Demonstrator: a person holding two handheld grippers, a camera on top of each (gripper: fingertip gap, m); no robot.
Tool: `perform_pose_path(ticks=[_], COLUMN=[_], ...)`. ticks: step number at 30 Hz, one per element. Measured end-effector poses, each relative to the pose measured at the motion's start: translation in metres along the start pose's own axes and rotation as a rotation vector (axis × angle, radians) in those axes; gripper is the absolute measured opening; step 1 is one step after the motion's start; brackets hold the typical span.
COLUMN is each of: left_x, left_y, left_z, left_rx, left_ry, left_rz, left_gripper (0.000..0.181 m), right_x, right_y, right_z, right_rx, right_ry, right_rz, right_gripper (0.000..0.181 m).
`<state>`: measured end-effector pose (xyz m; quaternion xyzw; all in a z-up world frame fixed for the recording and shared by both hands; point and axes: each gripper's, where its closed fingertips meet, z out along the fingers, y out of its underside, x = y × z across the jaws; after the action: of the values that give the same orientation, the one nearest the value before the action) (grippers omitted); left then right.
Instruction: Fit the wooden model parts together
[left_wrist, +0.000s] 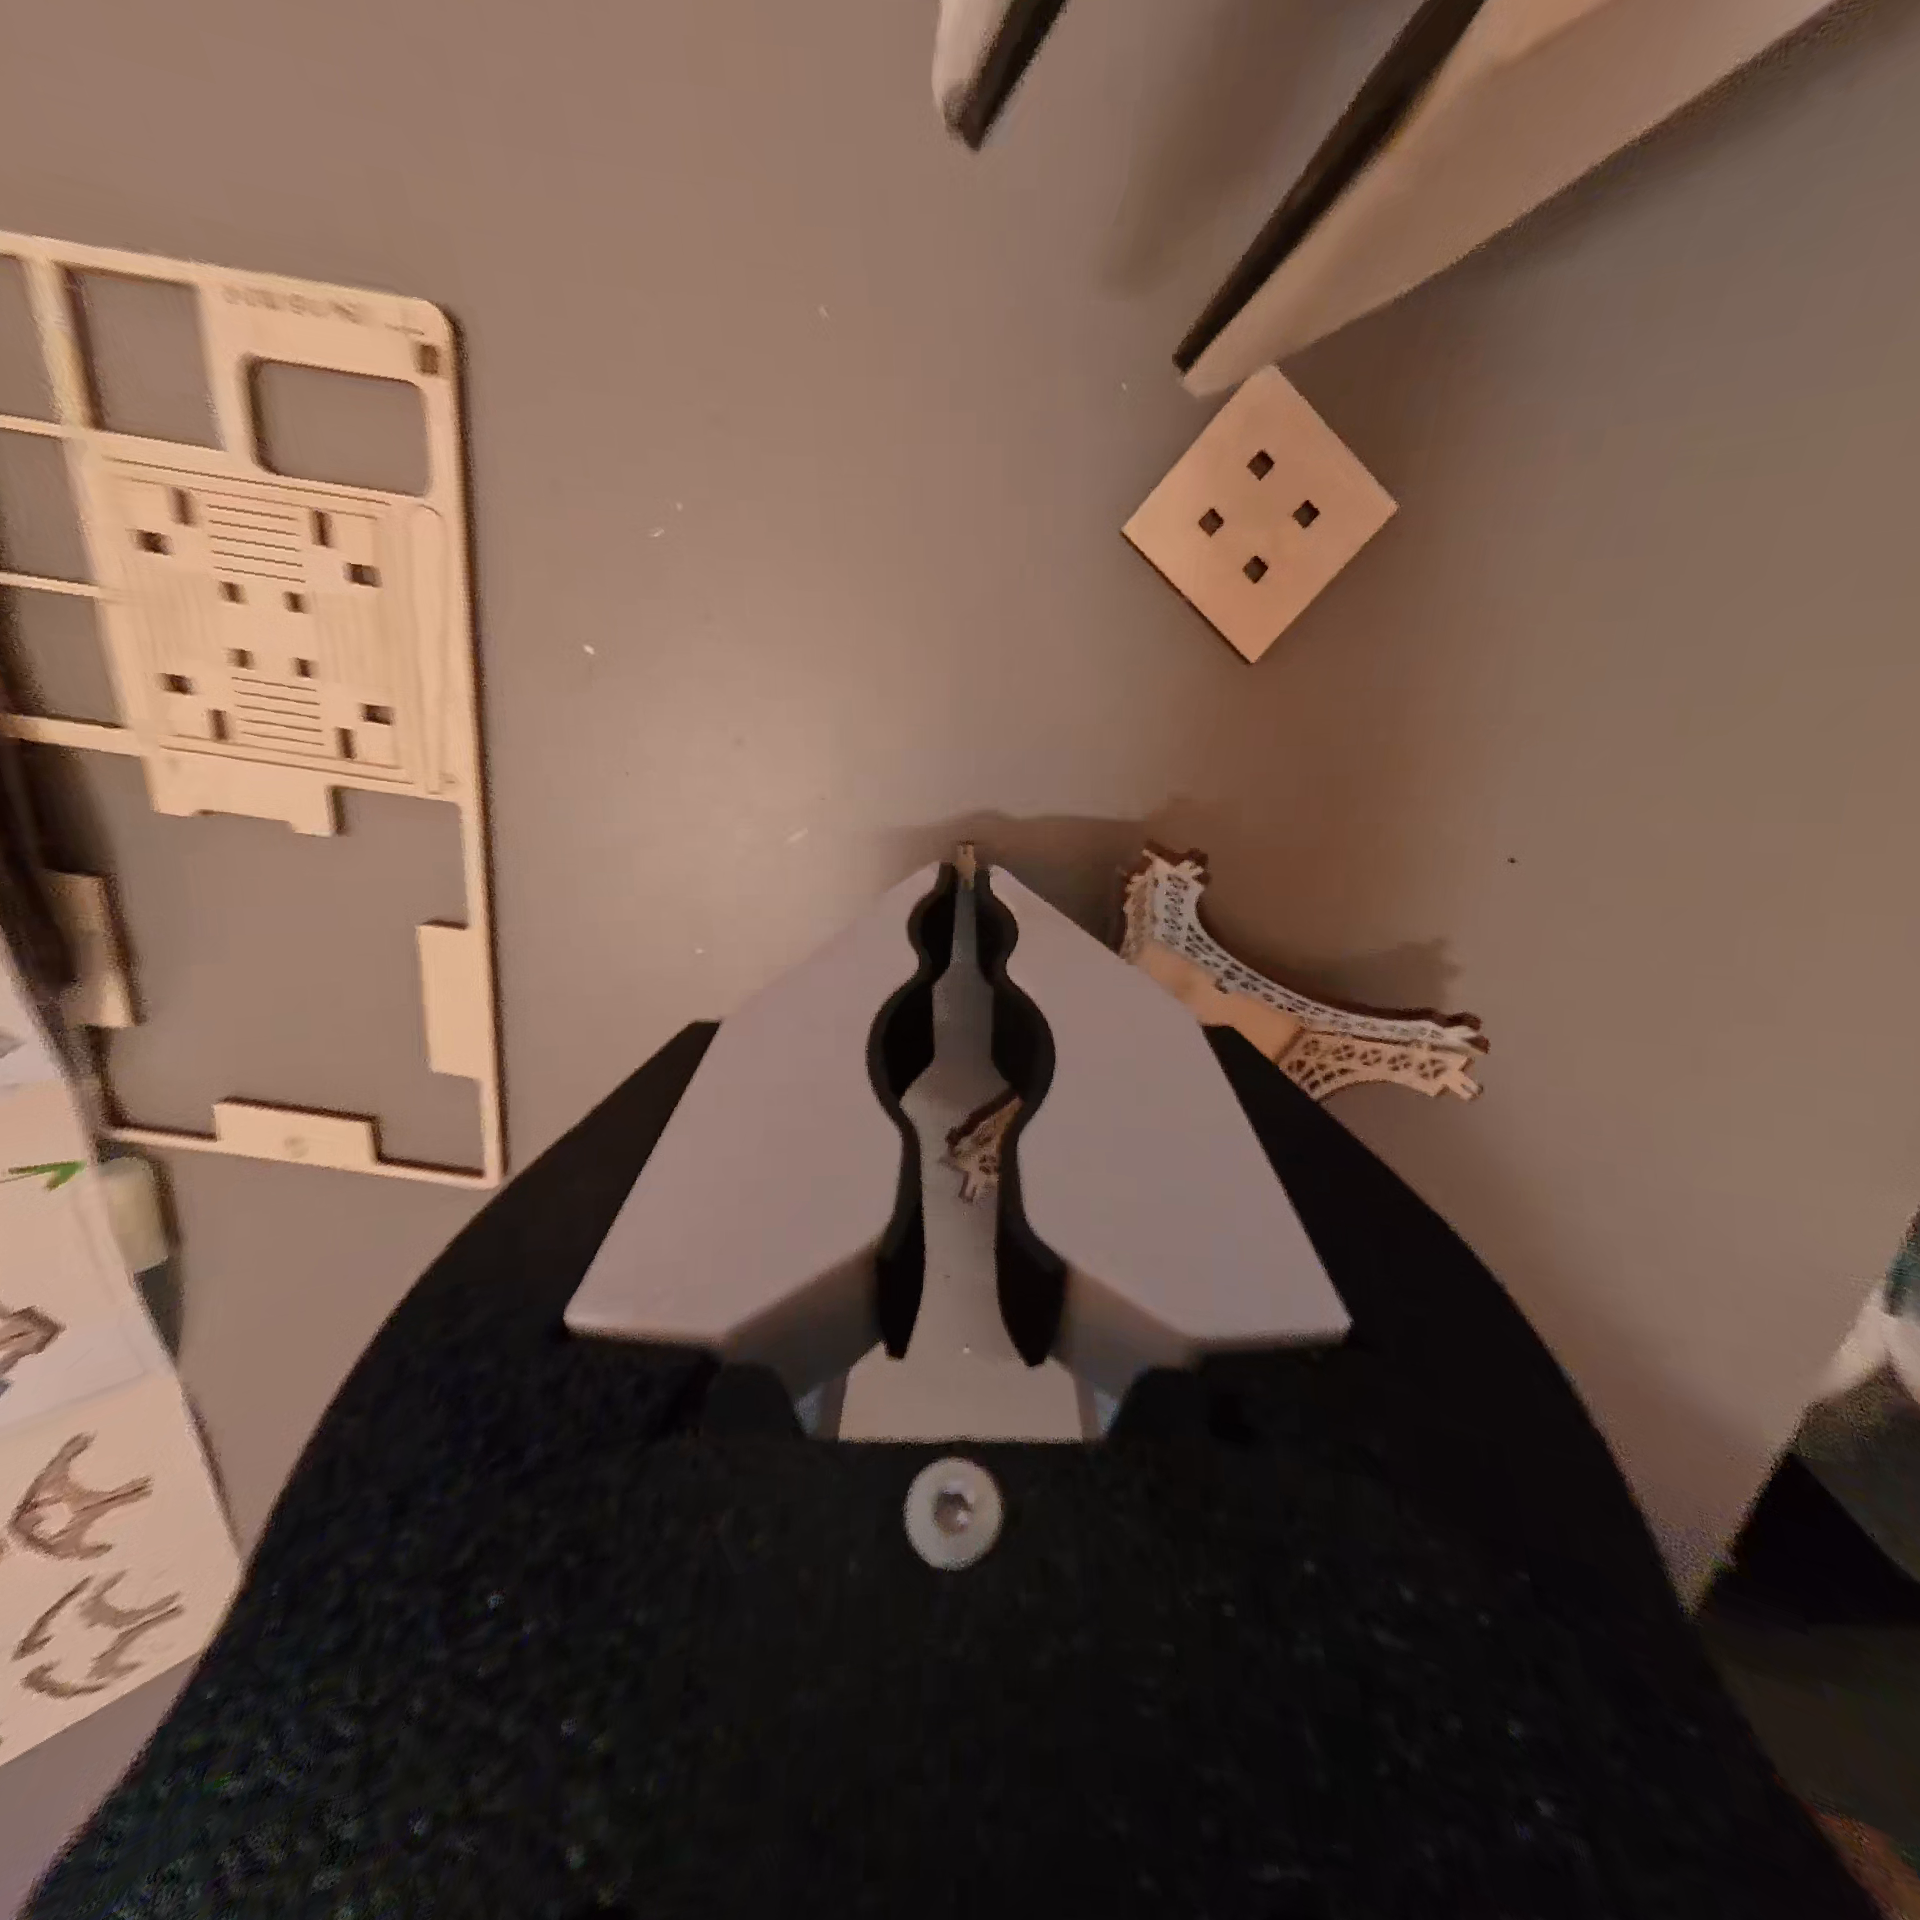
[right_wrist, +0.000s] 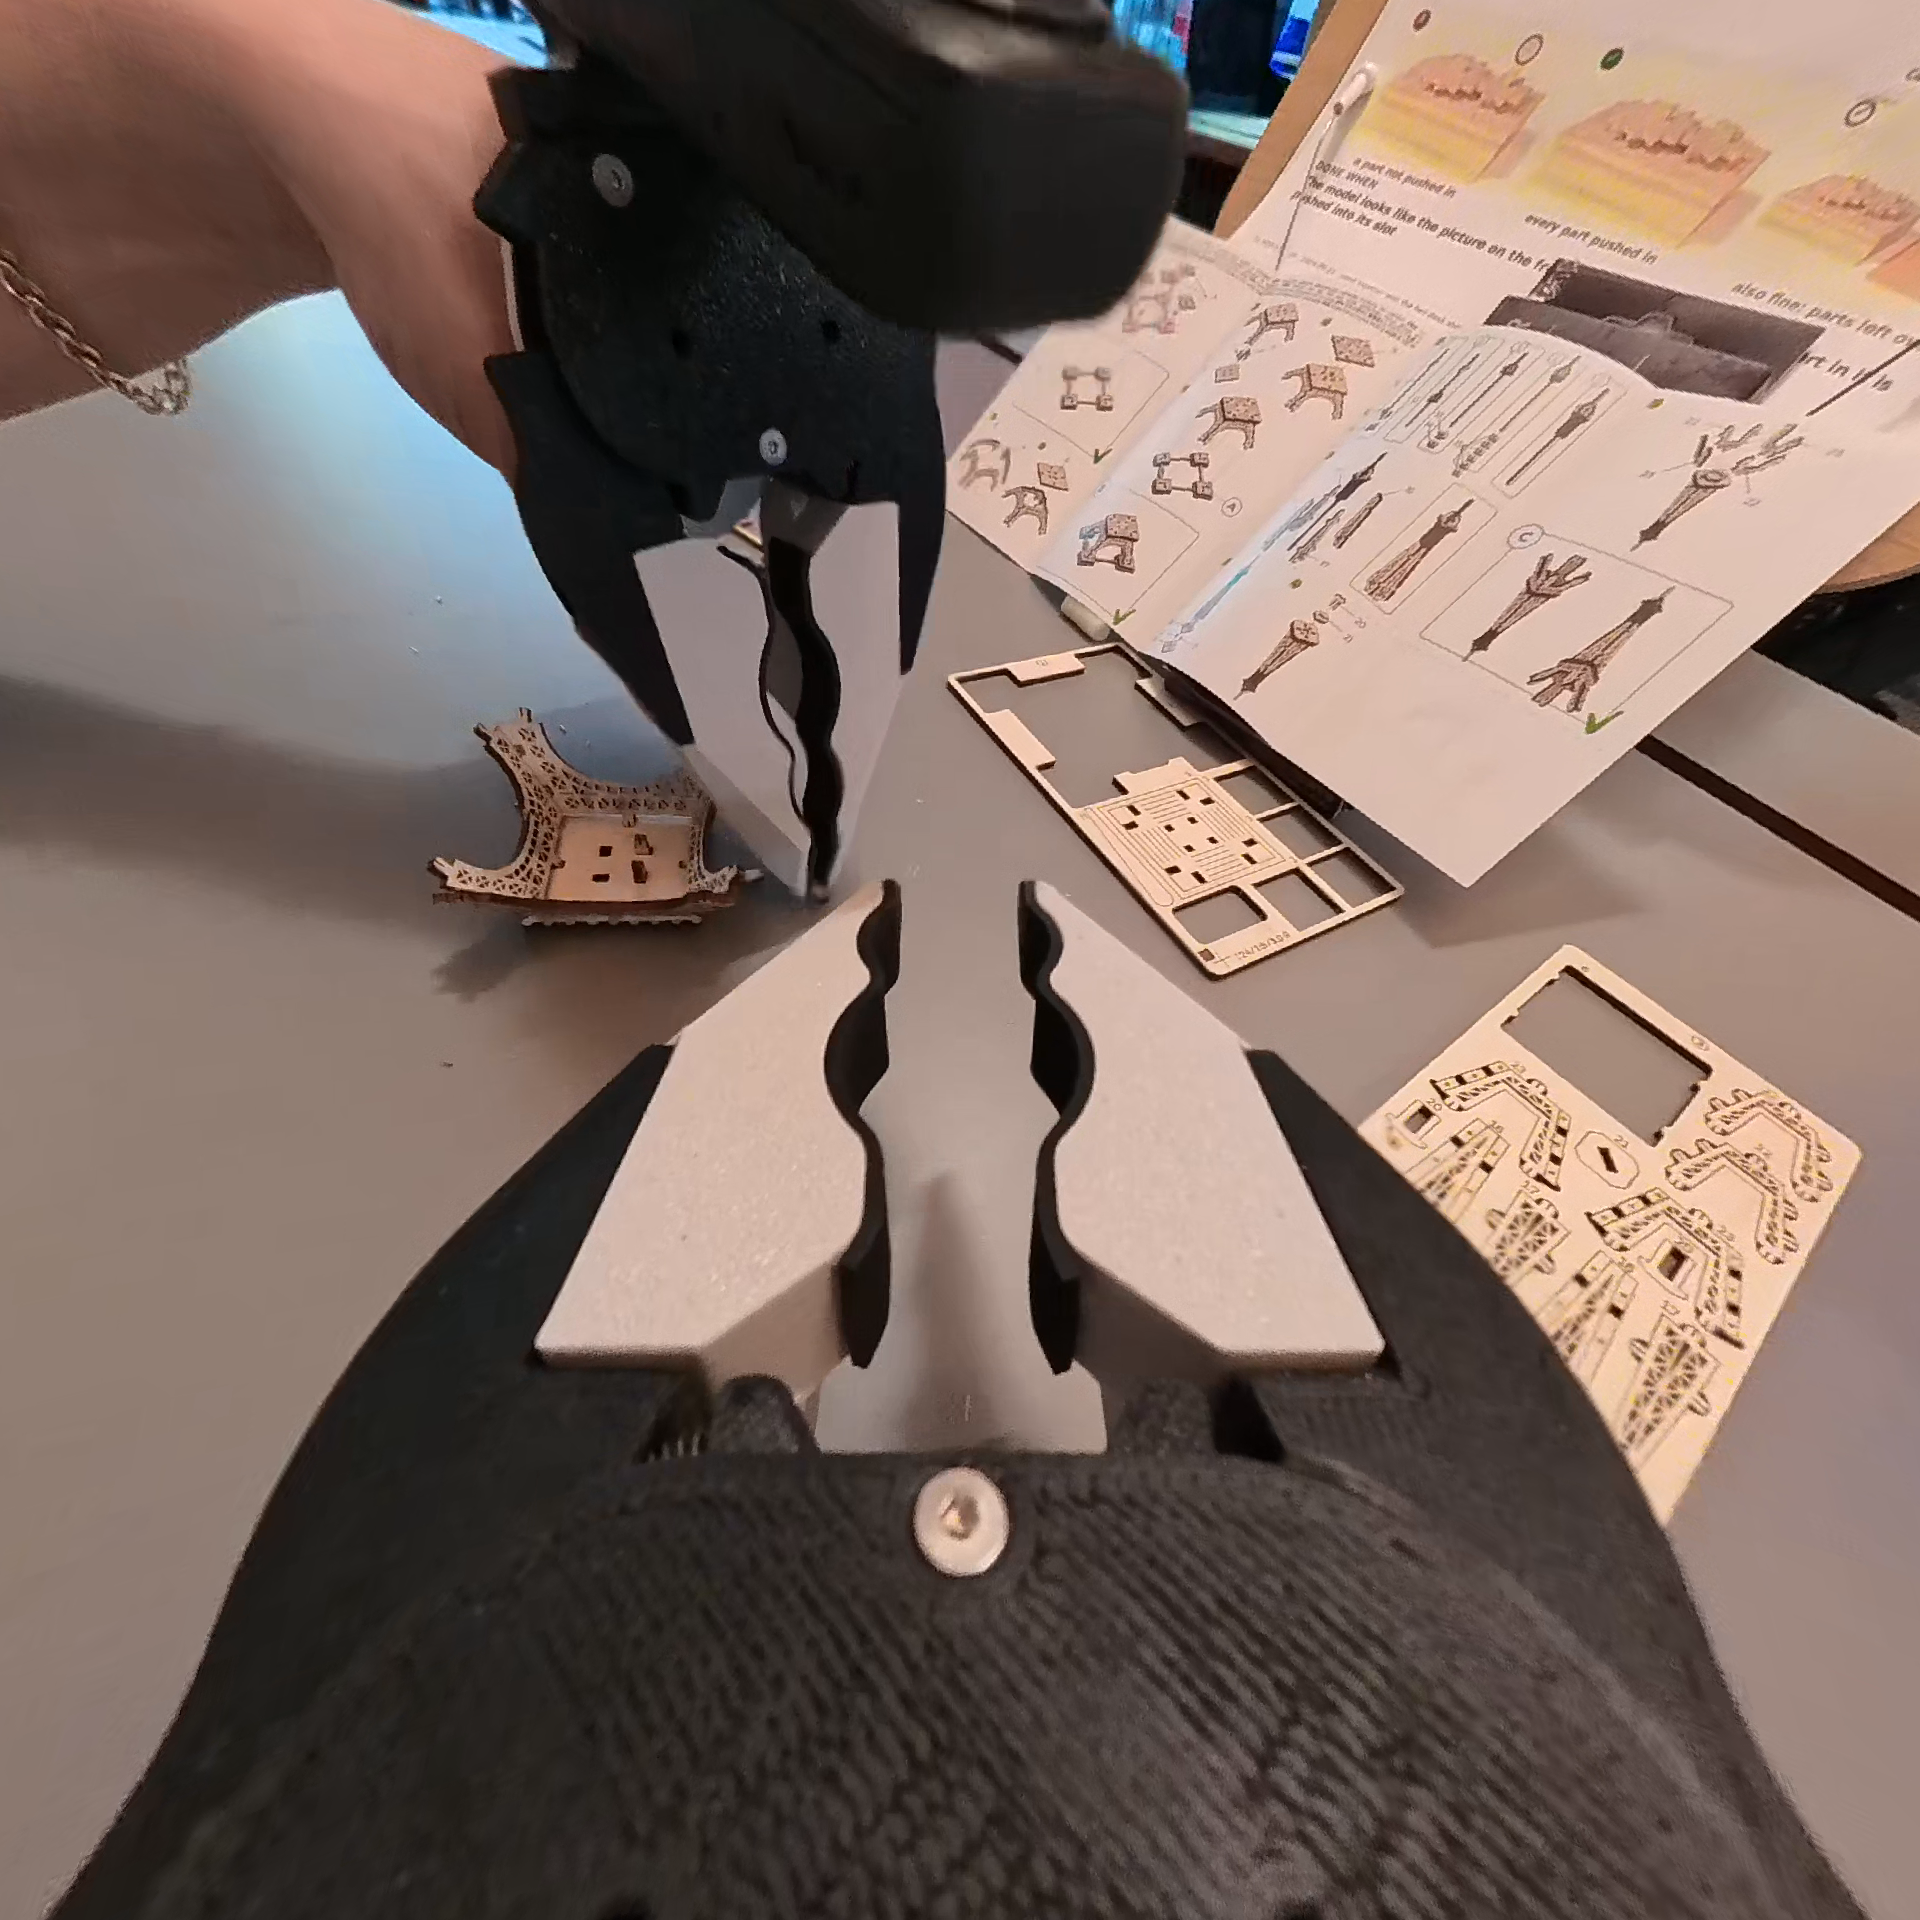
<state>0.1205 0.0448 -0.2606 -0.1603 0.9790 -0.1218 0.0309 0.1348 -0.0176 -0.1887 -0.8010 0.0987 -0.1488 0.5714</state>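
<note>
My left gripper (left_wrist: 968, 883) points down at the grey table and is shut on a thin wooden part (left_wrist: 982, 1143), whose end sticks out at the tips. The right wrist view shows it (right_wrist: 816, 873) held by a hand, tips at the table. A partly built lattice tower base (left_wrist: 1299, 997) lies on its side just right of it, and also shows in the right wrist view (right_wrist: 592, 842). A square wooden plate with four holes (left_wrist: 1259, 514) lies farther off. My right gripper (right_wrist: 956, 894) is open and empty, close in front of the left gripper's tips.
A punched-out wooden frame sheet (right_wrist: 1174, 821) and a sheet with parts still in it (right_wrist: 1621, 1174) lie to the right. Folded instruction sheets (right_wrist: 1403, 499) lean behind them. The frame sheet also shows in the left wrist view (left_wrist: 312, 727). The right gripper's fingers (left_wrist: 1507, 187) hang over the square plate.
</note>
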Motion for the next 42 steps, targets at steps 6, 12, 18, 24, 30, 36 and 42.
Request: perform_pose_path(ticks=[6, 12, 18, 24, 30, 36, 42], left_x=[0.0, 0.009, 0.019, 0.024, 0.027, 0.036, 0.053], left_y=[-0.032, -0.049, -0.054, -0.057, -0.059, -0.058, -0.062], left_z=[-0.056, -0.1, -0.107, -0.112, -0.118, -0.135, -0.15], left_rx=[0.3, 0.408, 0.406, 0.416, 0.484, 0.665, 0.794], left_ry=[-0.234, -0.672, -0.827, -0.84, -0.805, -0.701, -0.58], left_rz=[0.206, 0.498, 0.602, 0.611, 0.599, 0.528, 0.543], left_gripper=[0.001, 0.0, 0.0, 0.0, 0.001, 0.007, 0.008], right_x=[-0.014, -0.023, -0.033, -0.037, -0.04, -0.047, -0.058], right_y=[-0.016, -0.056, -0.058, -0.065, -0.07, -0.085, -0.097], right_z=[0.002, -0.005, 0.0, 0.001, -0.003, -0.019, -0.03], right_rx=[0.069, 0.292, 0.265, 0.295, 0.348, 0.486, 0.561], right_ry=[-0.101, -0.274, -0.29, -0.29, -0.334, -0.556, -0.752], right_rz=[0.189, 0.535, 0.527, 0.509, 0.496, 0.686, 0.813], right_gripper=[0.016, 0.013, 0.014, 0.001, 0.001, 0.0, 0.001])
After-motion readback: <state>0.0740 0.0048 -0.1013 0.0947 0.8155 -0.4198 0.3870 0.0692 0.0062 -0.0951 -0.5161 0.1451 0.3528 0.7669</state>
